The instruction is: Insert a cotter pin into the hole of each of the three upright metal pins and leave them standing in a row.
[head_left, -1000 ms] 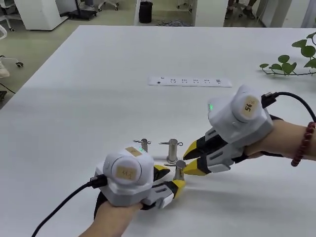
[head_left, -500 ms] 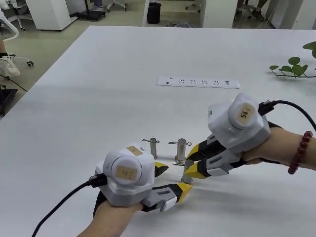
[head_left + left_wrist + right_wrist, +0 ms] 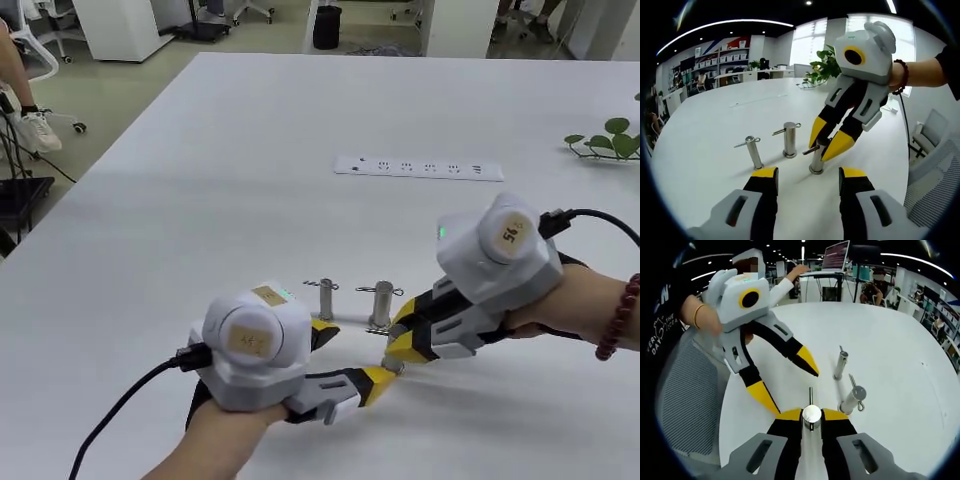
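Note:
Three upright metal pins stand on the white table [image 3: 200,200]. The two far pins [image 3: 326,297] [image 3: 382,301] each carry a cotter pin through the top. My right gripper [image 3: 811,415] is shut on the head of the nearest pin [image 3: 811,416], and a thin cotter pin [image 3: 810,396] pokes out beyond it. In the left gripper view that pin [image 3: 816,160] stands between the right gripper's yellow tips, just ahead of my left gripper [image 3: 808,172]. The left gripper is open, with nothing between its jaws. The head view has the left gripper [image 3: 350,358] low and the right gripper [image 3: 400,335] coming in from the right.
A white power strip [image 3: 418,168] lies farther back on the table. A green plant [image 3: 605,143] sits at the right edge. Black cables trail from both grippers. Office chairs and desks stand beyond the table's far and left edges.
The head camera has shifted, so the whole scene sits further right. The right gripper has come down and closed in on the nearest pin. The left gripper stays open beside it.

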{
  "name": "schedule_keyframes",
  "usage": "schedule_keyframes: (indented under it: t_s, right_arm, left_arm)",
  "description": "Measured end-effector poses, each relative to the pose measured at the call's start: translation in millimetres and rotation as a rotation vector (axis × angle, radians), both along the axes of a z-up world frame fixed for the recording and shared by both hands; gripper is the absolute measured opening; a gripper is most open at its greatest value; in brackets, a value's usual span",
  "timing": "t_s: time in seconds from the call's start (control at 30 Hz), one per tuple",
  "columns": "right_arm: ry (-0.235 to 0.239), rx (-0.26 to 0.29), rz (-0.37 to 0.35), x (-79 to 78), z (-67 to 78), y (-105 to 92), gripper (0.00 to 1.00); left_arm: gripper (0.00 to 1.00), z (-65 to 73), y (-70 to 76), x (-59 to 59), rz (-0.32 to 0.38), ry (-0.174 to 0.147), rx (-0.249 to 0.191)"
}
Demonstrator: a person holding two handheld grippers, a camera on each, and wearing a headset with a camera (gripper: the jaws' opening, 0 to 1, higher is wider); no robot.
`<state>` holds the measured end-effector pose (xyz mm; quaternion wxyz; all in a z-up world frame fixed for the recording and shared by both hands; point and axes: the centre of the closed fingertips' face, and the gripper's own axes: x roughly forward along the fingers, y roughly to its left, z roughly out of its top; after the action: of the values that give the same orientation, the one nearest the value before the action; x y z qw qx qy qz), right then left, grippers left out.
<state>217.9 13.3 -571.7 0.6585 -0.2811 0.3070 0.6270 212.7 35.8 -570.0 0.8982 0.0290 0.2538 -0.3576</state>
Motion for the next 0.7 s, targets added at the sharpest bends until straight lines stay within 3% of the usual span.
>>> schedule_keyframes:
  t_s: [0.4, 0.7]
  right_arm:
    - [-0.004, 0.0, 0.001, -0.3, 0.5, -3.3, 0.08]
    - [-0.011, 0.004, -0.009, 8.1, 4.8, -11.3, 0.08]
  left_arm:
    - [0.55, 8.7, 4.5, -1.0, 0.014, -0.021, -0.018]
    - [0.61, 12.2, 15.0, -0.2, 0.042, -0.026, -0.022]
